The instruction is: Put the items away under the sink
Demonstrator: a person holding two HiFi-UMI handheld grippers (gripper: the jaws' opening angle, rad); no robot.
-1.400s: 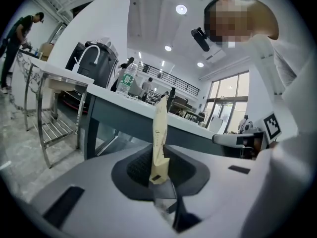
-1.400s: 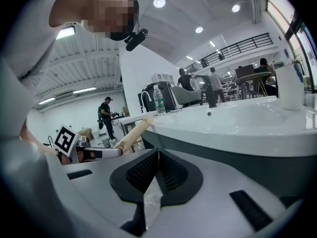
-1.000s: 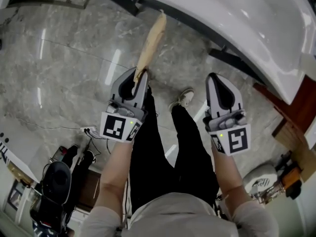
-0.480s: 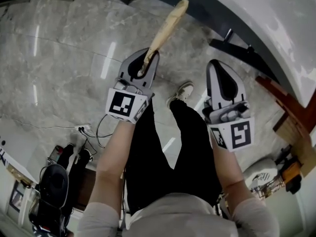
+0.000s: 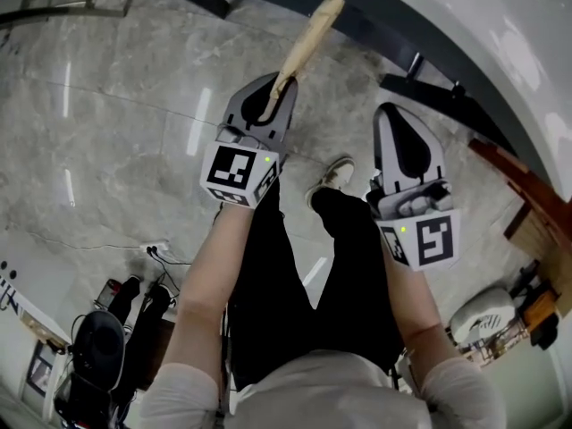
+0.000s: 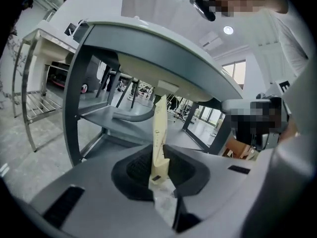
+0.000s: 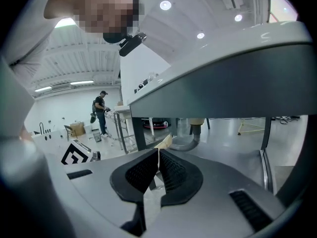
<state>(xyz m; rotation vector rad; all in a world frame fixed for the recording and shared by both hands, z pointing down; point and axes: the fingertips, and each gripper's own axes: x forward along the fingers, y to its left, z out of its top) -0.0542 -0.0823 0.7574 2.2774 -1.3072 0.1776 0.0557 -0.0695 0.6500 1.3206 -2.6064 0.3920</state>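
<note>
The left hand-held gripper (image 5: pixel 271 88) is clamped on one short end of a flat tan paper packet (image 5: pixel 308 38), with the pads squeezing it from both sides. The left gripper view shows it best. The packet stands on edge between the pads and runs straight out ahead of the jaws, tilted up a bit.

Its free end points at the underside of the white sink (image 5: pixel 500 43), which sits ahead of and above that gripper. I can't tell if the tip has crossed the sink's dark frame (image 6: pixel 74 108) or is just short of it.

Ahead of the jaws and lower down there's a grey shelf (image 6: pixel 96 119) under the sink. A curved grey drain pipe (image 6: pixel 133 115) sits over it, slightly left of the packet's line. The packet is held up clear of the shelf.

The right hand-held gripper (image 5: pixel 393 119) is just to the right of the left one, roughly level with it and pointing the same way, toward the sink. Its jaws are together, ribbed pads meeting with nothing between them. The tan bit peeking past its tips is the packet over on its left.

Below both grippers is a glossy grey marble floor (image 5: pixel 107 132). The person's black trousers (image 5: pixel 286 275) and one pale shoe (image 5: pixel 332 175) show down between the two grippers.
</note>
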